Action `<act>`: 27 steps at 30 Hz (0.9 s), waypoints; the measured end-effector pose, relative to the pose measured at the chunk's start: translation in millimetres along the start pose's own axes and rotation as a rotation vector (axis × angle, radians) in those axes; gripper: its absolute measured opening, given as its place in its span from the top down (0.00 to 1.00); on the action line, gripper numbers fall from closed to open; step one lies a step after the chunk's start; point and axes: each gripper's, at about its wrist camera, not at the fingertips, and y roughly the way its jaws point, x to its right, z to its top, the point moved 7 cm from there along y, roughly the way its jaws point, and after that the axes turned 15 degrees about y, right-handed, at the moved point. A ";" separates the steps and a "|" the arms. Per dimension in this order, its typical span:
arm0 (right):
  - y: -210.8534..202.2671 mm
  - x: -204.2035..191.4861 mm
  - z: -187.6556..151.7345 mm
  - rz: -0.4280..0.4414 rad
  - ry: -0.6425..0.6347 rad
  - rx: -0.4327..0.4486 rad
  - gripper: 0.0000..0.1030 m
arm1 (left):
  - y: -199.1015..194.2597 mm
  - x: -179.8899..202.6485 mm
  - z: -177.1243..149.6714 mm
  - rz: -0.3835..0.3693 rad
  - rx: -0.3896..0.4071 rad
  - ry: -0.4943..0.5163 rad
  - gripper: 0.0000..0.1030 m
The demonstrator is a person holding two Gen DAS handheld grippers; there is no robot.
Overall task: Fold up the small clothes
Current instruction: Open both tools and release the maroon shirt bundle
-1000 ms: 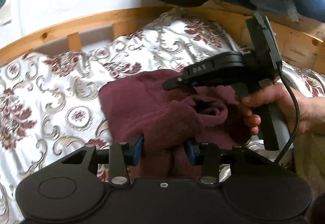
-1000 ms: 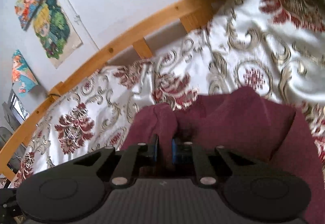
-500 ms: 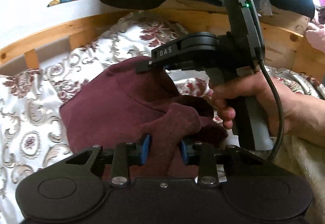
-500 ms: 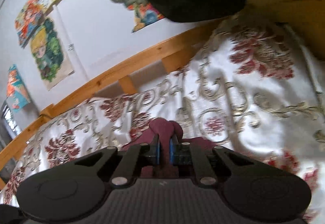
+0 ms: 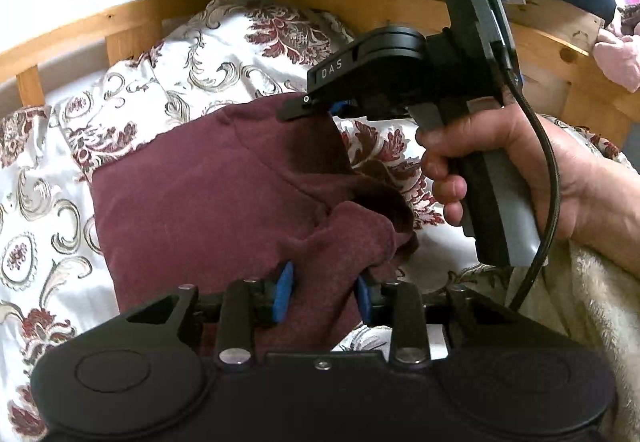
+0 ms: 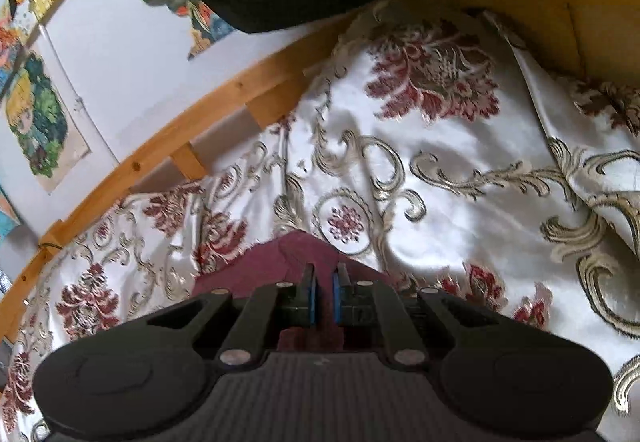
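The left gripper [image 5: 324, 292] sits low and points forward. Its two blue pads [image 5: 285, 292] are a little way apart and squeeze a thick bunch of the dark red cloth [image 5: 208, 201] between them.

The right gripper [image 5: 320, 109] is higher up and farther away, turned on its side so it points to the left. Its tips pinch the top edge of that cloth. From its own camera, its blue pads [image 6: 313, 300] are close together, with a thin bit of cloth between them. The right hand [image 5: 500, 165] wraps its bare fingers around the black handle. The wrist comes in from the right.
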 end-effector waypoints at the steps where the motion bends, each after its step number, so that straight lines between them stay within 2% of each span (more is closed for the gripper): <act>1: 0.2 1.7 -0.8 -0.011 0.002 -0.003 0.91 | -1.2 -1.1 -1.4 -0.007 0.001 -0.006 0.63; 3: 0.2 4.8 -1.7 -0.025 0.017 -0.010 0.89 | -0.9 -1.5 -2.5 -0.021 -0.001 -0.026 0.61; 5: -1.3 9.1 -2.6 -0.037 0.039 -0.020 0.79 | -1.4 -1.9 -3.5 -0.033 -0.001 -0.050 0.59; 7: -5.0 14.6 -3.0 -0.045 0.071 -0.026 0.74 | -3.3 -2.4 -4.0 -0.041 0.003 -0.071 0.55; 10: -9.3 23.3 -4.1 -0.037 0.129 -0.043 0.61 | -8.2 -5.0 -3.9 -0.068 0.018 -0.120 0.46; 14: -10.2 28.4 -8.1 -0.019 0.180 -0.078 0.51 | -13.4 -11.7 -7.5 -0.088 0.026 -0.196 0.34; 19: -6.7 27.2 -17.7 -0.057 0.156 -0.112 0.47 | -22.6 -18.6 -9.9 -0.094 0.045 -0.270 0.25; 22: -6.3 24.0 -24.7 -0.081 0.127 -0.129 0.47 | -35.8 -23.2 -9.3 -0.096 0.078 -0.308 0.12; 24: -5.1 22.2 -30.0 -0.100 0.105 -0.147 0.47 | -48.2 -27.7 -9.0 -0.062 0.113 -0.325 0.03; 27: -4.1 20.3 -36.4 -0.126 0.081 -0.161 0.56 | -63.3 -37.6 -11.2 0.001 0.146 -0.340 0.01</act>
